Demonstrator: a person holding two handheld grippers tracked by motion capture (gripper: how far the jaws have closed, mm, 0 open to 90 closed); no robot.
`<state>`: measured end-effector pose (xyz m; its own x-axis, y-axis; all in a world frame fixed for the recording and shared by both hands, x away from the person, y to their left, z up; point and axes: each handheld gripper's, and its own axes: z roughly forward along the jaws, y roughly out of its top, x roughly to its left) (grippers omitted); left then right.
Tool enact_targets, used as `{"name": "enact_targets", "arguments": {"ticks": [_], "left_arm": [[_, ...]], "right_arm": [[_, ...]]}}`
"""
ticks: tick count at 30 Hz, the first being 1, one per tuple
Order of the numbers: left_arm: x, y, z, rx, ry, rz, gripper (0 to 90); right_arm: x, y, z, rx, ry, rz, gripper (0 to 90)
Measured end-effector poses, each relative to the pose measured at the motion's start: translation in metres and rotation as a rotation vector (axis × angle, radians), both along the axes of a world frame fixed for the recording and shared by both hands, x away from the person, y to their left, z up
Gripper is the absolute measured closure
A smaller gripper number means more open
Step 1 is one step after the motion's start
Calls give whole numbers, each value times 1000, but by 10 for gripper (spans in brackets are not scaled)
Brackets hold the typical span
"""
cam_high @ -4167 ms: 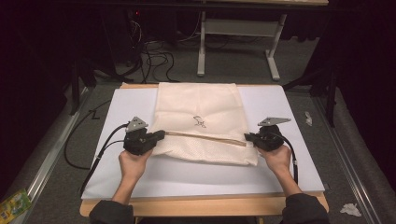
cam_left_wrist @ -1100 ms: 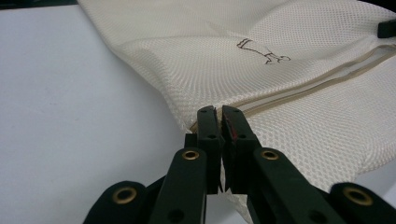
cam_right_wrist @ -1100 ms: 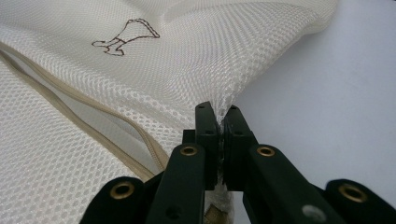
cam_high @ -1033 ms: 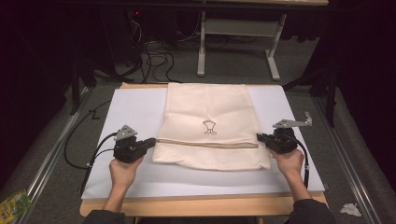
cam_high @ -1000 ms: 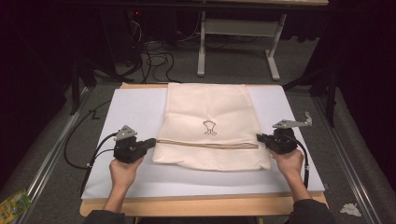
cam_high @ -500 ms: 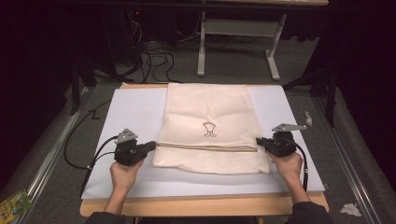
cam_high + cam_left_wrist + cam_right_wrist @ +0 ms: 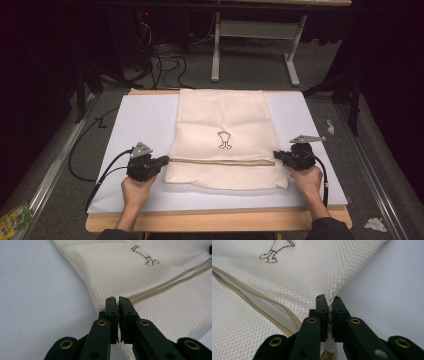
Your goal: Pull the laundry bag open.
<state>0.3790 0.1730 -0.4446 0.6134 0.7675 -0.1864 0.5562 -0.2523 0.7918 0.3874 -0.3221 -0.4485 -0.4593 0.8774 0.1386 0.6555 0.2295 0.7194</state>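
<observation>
Hand-held gripper (image 7: 327,301) pinching mesh bag (image 7: 312,272), apparently folded

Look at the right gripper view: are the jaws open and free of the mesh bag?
No, the right gripper is pinching the mesh bag edge between its closed jaws.

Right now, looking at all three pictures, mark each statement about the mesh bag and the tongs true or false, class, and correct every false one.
1. The cream mesh laundry bag lies on a white board. True.
2. The left tongs stand wide open, clear of the bag. False: they are shut on the mesh at its edge.
3. The right tongs pinch mesh between their jaws. True.
4. The bag carries a large red star. False: it bears a small dark outline drawing.
5. The bag's near part is folded over. True: a beige trimmed edge crosses it.
</observation>
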Motion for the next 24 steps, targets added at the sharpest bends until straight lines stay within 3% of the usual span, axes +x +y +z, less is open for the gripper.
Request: {"name": "enact_targets", "arguments": {"ticks": [11, 14, 24], "left_arm": [[2, -2, -8, 27, 26, 10, 858], [2, -1, -8, 39, 12, 20, 845], [2, 2, -5, 13, -17, 23, 762]], "right_arm": [[1, 2, -12, 0, 23, -11, 846], [1, 2, -13, -5, 26, -18, 809], [-1, 2, -12, -7, -3, -38, 681]]}}
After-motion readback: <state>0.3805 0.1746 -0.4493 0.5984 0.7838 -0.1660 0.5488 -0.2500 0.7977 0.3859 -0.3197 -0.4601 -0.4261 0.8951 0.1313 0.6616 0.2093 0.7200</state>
